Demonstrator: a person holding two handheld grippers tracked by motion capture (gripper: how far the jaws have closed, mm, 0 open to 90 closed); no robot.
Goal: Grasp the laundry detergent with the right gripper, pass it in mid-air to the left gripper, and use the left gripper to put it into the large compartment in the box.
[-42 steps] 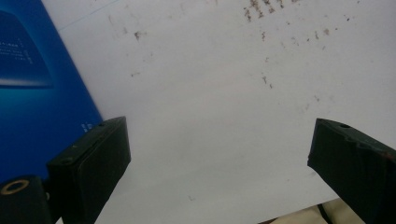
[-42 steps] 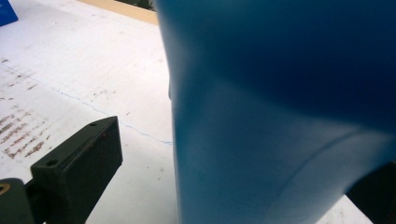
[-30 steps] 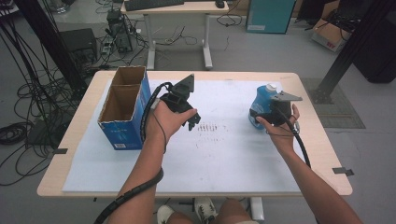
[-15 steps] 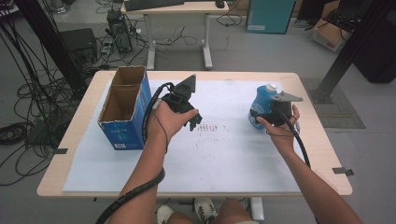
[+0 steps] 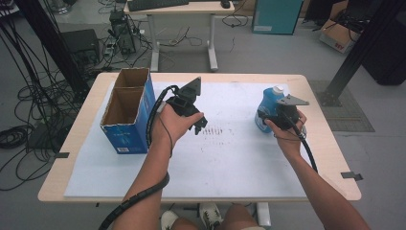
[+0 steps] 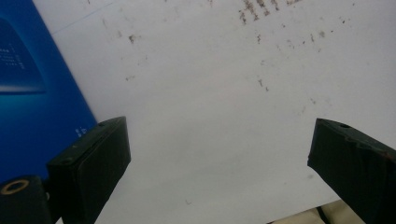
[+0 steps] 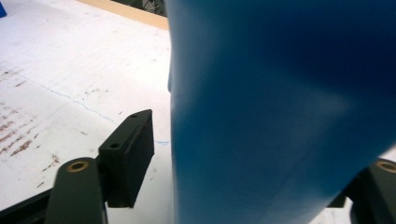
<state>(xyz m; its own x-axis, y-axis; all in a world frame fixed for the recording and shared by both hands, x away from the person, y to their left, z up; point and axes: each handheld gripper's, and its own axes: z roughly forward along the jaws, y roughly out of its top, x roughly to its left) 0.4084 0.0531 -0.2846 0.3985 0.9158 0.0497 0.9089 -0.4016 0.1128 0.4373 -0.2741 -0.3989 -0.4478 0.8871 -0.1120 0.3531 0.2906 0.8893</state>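
A blue bottle [image 5: 269, 101] with a white cap stands at the right of the white sheet [image 5: 230, 158]. My right gripper [image 5: 267, 118] reaches it from the near side, and the bottle [image 7: 280, 116] stands between its jaws. The jaws have just been closing on it. A thin strip of sheet still shows between the left pad [image 7: 137, 154] and the bottle; the other pad is hidden behind it. My left gripper [image 5: 201, 125] hovers over the sheet's middle, open and with nothing between its jaws [image 6: 219, 135].
An open blue cardboard box [image 5: 127, 134] with two compartments stands at the table's left, close beside the left gripper [image 6: 32, 93]. Dark smudges [image 5: 218, 130] mark the sheet's centre. The wooden table edge [image 5: 330, 143] runs just right of the bottle.
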